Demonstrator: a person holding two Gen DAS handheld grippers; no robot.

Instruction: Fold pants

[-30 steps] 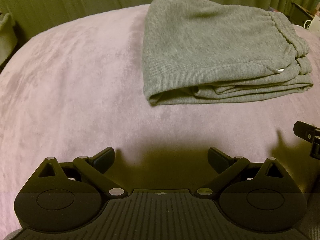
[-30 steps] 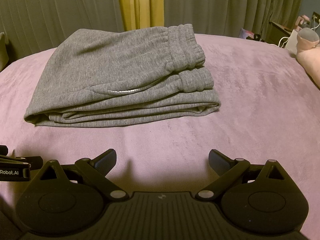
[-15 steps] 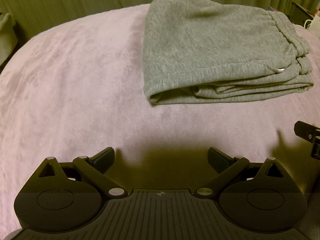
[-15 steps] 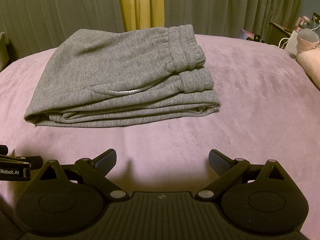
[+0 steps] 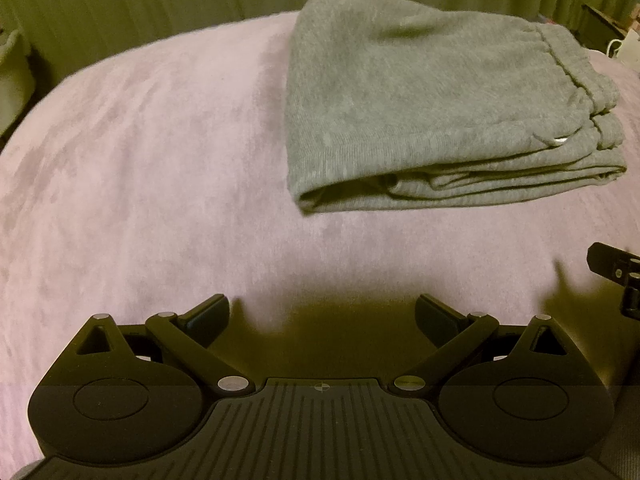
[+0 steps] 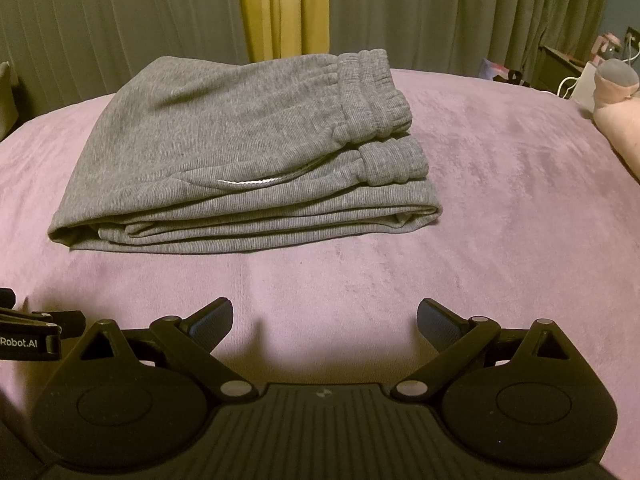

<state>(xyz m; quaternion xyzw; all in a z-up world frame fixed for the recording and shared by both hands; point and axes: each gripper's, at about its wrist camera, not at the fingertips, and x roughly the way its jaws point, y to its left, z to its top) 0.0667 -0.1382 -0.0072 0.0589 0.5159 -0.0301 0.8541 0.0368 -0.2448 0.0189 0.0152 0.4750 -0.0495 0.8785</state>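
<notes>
Grey sweatpants (image 5: 432, 108) lie folded into a compact stack on a pink bedspread (image 5: 140, 168), with the elastic waistband on the right; they also show in the right wrist view (image 6: 240, 160). My left gripper (image 5: 322, 316) is open and empty, held back from the stack's near left corner. My right gripper (image 6: 325, 318) is open and empty, held back from the stack's front edge. Neither gripper touches the cloth.
Green and yellow curtains (image 6: 280, 4) hang behind the bed. A pink stuffed toy (image 6: 616, 108) lies at the right edge, with a nightstand and cables (image 6: 568, 68) beyond it. The other gripper's tip shows at each view's side edge (image 5: 616, 268).
</notes>
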